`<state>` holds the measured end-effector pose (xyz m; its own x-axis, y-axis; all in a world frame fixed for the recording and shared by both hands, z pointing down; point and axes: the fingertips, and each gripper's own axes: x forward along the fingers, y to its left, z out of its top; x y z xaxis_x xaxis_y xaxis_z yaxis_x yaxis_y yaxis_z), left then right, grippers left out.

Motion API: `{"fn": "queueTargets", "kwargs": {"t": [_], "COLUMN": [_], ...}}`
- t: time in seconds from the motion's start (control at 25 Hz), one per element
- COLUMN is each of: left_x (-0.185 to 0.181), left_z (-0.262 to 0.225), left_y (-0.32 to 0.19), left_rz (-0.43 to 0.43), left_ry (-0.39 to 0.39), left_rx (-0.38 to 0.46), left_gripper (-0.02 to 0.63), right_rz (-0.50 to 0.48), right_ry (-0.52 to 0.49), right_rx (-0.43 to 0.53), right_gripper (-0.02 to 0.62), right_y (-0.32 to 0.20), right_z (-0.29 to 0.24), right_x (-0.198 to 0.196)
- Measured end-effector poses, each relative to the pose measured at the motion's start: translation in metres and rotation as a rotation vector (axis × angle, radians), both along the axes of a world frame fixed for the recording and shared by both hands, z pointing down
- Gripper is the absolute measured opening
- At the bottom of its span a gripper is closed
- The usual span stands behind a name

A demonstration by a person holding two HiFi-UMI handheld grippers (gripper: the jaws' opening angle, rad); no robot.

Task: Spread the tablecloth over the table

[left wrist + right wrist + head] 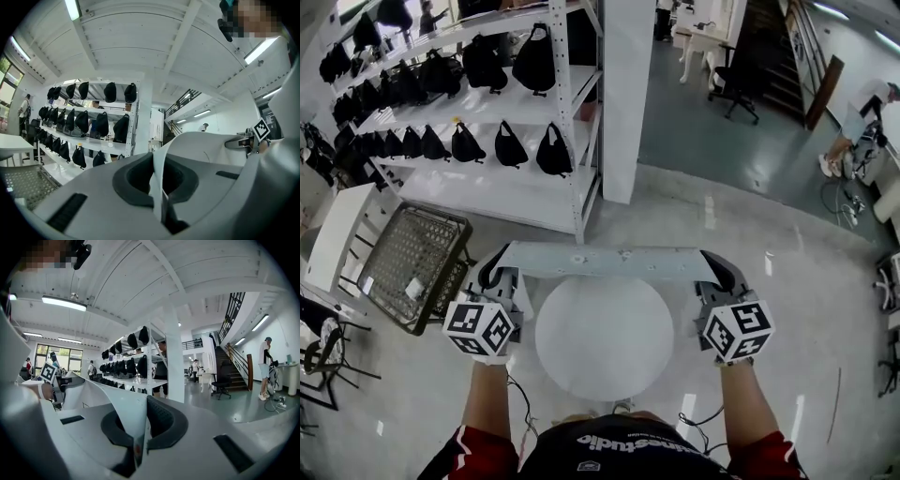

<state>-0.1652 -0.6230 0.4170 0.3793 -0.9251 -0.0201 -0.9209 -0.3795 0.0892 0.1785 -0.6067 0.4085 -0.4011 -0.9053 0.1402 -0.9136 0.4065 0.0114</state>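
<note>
A pale grey tablecloth (605, 261) hangs stretched between my two grippers, just beyond the far edge of a small round white table (605, 337). My left gripper (495, 278) is shut on the cloth's left corner; in the left gripper view the cloth's edge (157, 176) runs pinched between the dark pads. My right gripper (719, 275) is shut on the right corner, and the cloth (124, 413) sweeps away leftward from its jaws. Both grippers point level, one on each side of the table.
A white shelving rack (487, 122) with several black bags stands beyond the table, beside a white pillar (628, 94). A folded metal mesh frame (412, 267) lies on the floor at left. A person (853, 131) stands far right near a staircase.
</note>
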Motion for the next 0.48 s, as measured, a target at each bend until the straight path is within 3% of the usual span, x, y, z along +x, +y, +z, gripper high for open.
{"fn": "queueTargets", "kwargs": {"t": [0.48], "left_x": [-0.003], "left_z": [0.047], "left_y": [0.069], "left_rz": [0.08], "left_ry": [-0.047], "left_rx": [-0.04], "left_gripper": [0.017], "right_rz": [0.075], "right_ry": [-0.064], "right_rx": [-0.058], "right_gripper": [0.026], "right_y": [0.086], "right_z": [0.052], "right_x": [-0.005]}}
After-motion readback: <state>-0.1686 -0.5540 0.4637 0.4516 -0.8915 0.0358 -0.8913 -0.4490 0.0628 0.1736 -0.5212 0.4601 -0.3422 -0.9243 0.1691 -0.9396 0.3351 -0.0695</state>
